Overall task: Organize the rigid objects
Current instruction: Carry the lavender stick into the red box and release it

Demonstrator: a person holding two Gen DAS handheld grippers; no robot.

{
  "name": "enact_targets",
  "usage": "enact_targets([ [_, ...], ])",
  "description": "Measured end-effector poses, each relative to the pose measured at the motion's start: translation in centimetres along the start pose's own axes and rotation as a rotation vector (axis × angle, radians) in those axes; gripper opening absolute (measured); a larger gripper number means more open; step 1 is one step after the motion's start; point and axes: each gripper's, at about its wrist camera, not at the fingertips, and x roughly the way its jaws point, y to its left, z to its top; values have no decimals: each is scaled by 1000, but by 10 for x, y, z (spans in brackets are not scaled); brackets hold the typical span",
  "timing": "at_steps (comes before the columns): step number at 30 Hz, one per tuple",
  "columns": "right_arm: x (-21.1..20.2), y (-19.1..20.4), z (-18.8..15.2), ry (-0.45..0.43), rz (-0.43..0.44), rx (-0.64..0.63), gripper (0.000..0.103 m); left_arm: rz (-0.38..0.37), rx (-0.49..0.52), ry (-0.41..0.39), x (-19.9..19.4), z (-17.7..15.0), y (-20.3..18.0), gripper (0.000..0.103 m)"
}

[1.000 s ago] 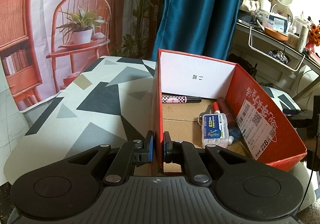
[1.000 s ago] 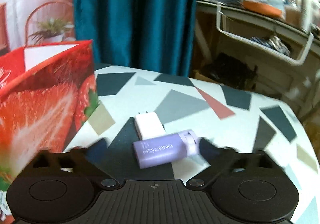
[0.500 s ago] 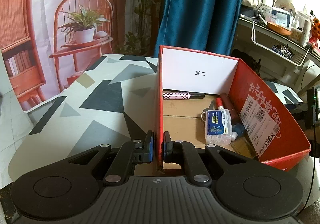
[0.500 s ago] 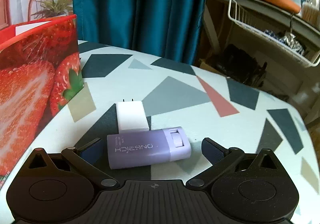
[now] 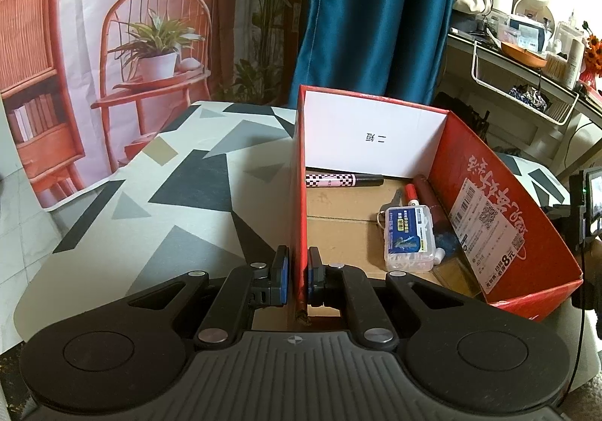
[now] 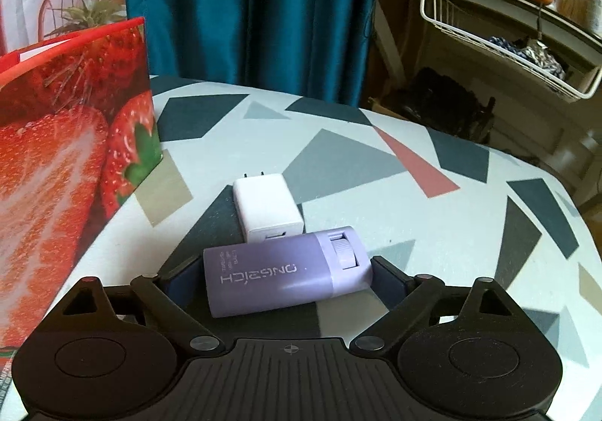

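Patterned tablecloth (image 6: 414, 172); lilac case (image 6: 288, 270) between open right hand-held gripper (image 6: 286, 280), left hand-held gripper (image 5: 296, 272) clamping red box (image 5: 297, 172).

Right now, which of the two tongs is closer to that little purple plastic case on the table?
Right. The right tongs straddle the purple plastic case, fingers open at either end. The left tongs are clamped on the red cardboard box's wall.

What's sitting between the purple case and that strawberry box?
Nothing: in the right wrist view, only bare patterned tablecloth separates the purple case from the strawberry box.
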Motion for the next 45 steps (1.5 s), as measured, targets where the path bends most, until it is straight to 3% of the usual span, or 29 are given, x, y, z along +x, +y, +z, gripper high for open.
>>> enact_targets([
  [15,-31,41,-26,-31,-34,77,89,-1,2,0,1,0,1,10],
  [27,-50,55,-35,-112,23,4,88,-5,0,0,1,0,1,10],
  [38,-52,55,-37,-109,65,2,88,-6,-2,-1,3,0,1,10],
  [45,-43,53,-31,-23,88,8,89,-13,-7,0,2,0,3,10],
])
